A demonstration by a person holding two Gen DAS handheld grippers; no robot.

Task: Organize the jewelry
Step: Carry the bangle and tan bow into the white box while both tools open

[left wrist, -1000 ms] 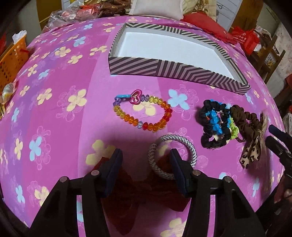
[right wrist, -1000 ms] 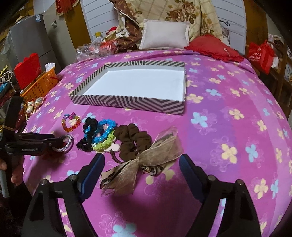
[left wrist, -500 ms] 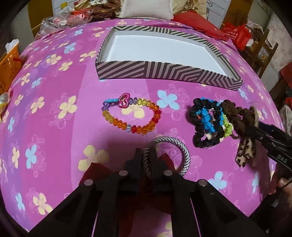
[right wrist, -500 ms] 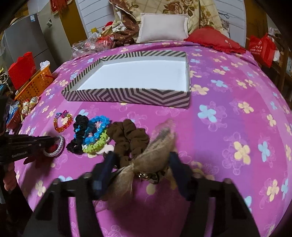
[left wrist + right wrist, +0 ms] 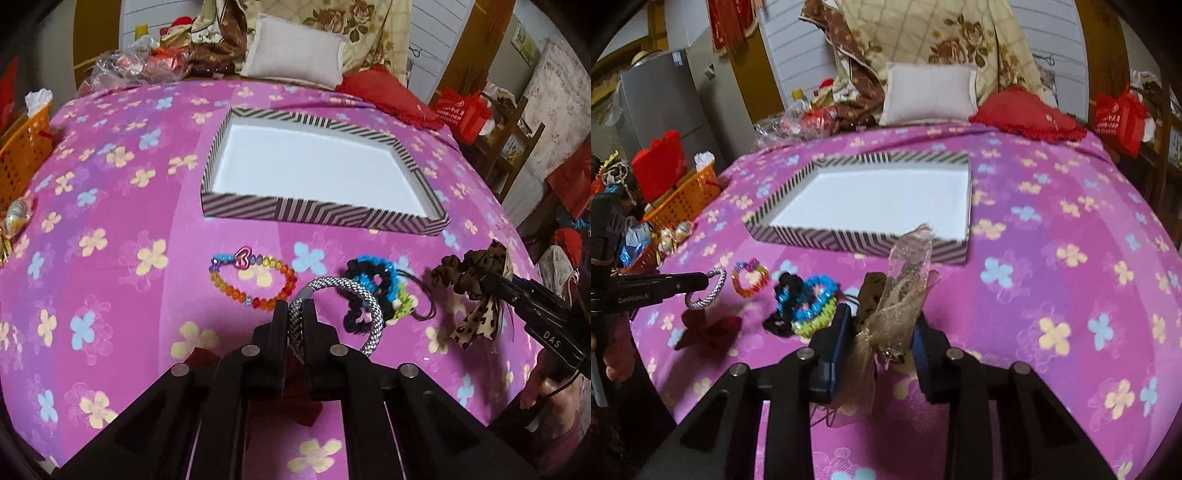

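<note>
My left gripper [image 5: 295, 314] is shut on a grey-white braided ring [image 5: 354, 295] and holds it above the pink bed cover; it also shows in the right wrist view [image 5: 709, 288]. My right gripper [image 5: 879, 325] is shut on a brown scrunchie with a gauzy bow [image 5: 905, 280], lifted off the cover; it also shows in the left wrist view [image 5: 469, 273]. A coloured bead bracelet [image 5: 255, 277] and a black, blue and green scrunchie pile [image 5: 373, 291] lie on the cover. The striped box [image 5: 317, 212] with a white inside stands beyond them.
A dark red bow [image 5: 709, 332] lies on the cover below the ring. An orange basket [image 5: 683, 195] stands at the bed's left edge. A white pillow [image 5: 299, 55], a red cushion [image 5: 388, 92] and clutter lie at the far end.
My left gripper closed on the braided ring and lifted it. My right gripper closed on the brown bow scrunchie and lifted it off the cover.
</note>
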